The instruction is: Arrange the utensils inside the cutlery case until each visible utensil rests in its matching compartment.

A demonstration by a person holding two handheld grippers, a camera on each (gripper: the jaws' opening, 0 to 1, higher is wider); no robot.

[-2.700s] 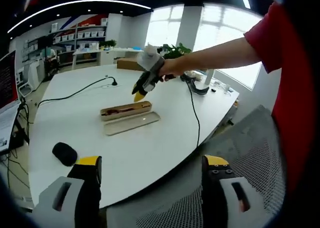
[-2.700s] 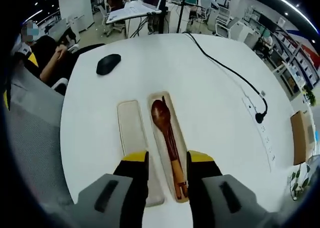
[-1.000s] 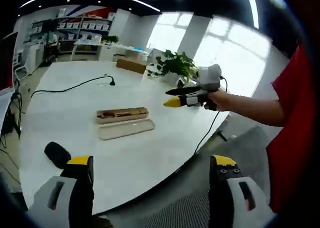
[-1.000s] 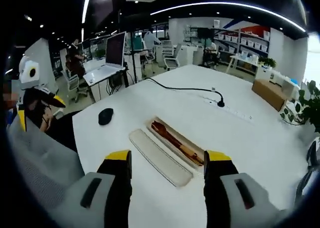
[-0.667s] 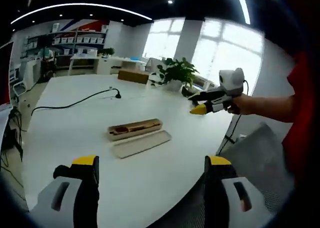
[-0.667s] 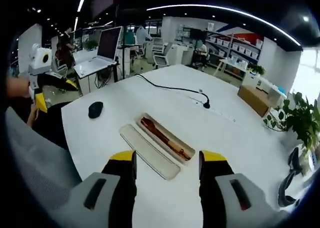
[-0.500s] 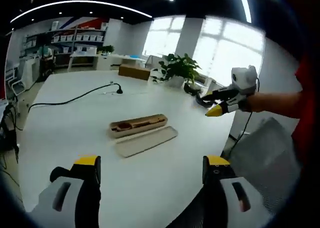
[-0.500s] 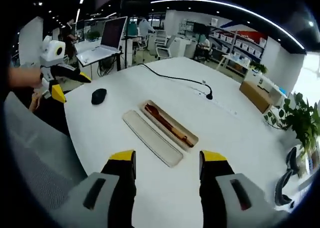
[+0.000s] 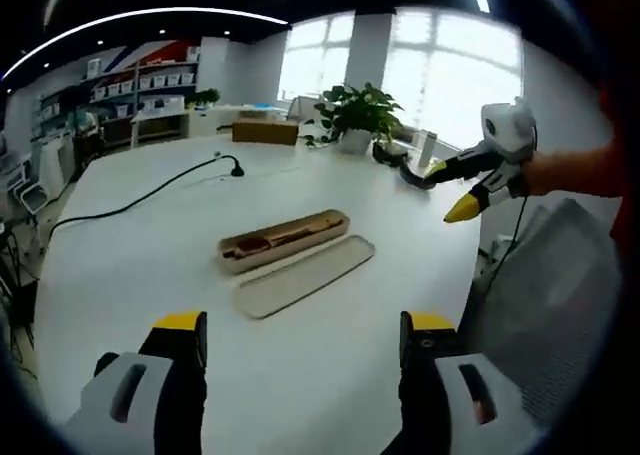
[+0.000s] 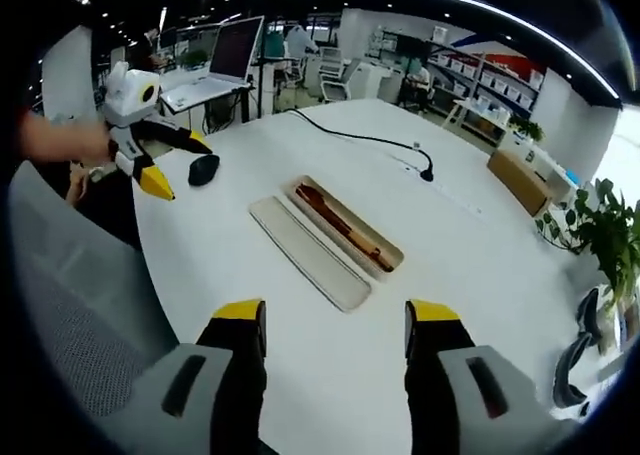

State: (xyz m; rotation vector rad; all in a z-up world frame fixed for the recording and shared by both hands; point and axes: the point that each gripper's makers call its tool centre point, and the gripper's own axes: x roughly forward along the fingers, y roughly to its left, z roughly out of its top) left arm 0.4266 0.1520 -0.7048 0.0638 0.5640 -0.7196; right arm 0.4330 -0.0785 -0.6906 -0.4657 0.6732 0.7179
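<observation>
A tan cutlery case [image 9: 283, 239] lies open on the white table [image 9: 140, 265] with dark wooden utensils [image 10: 335, 218] lengthwise inside it. Its flat lid [image 9: 305, 275] lies beside it, nearer me. My left gripper [image 9: 305, 325] is open and empty, held back from the case over the table's near side. My right gripper [image 10: 336, 313] is also open and empty, well short of the case [image 10: 348, 225] and lid [image 10: 308, 238]. The right gripper [image 9: 447, 190] appears at the right of the left gripper view, and the left gripper [image 10: 178, 162] at the left of the right gripper view.
A black mouse [image 10: 203, 169] sits left of the lid. A black cable [image 9: 130, 200] runs across the far table. A cardboard box [image 10: 520, 180] and a potted plant [image 9: 355, 120] stand at the far edge. A grey mesh chair [image 10: 70, 305] is by the table's edge.
Both views have shifted with the hands. Each gripper now appears lower and nearer the table's edge in the other's view. The case, lid and utensils lie as before.
</observation>
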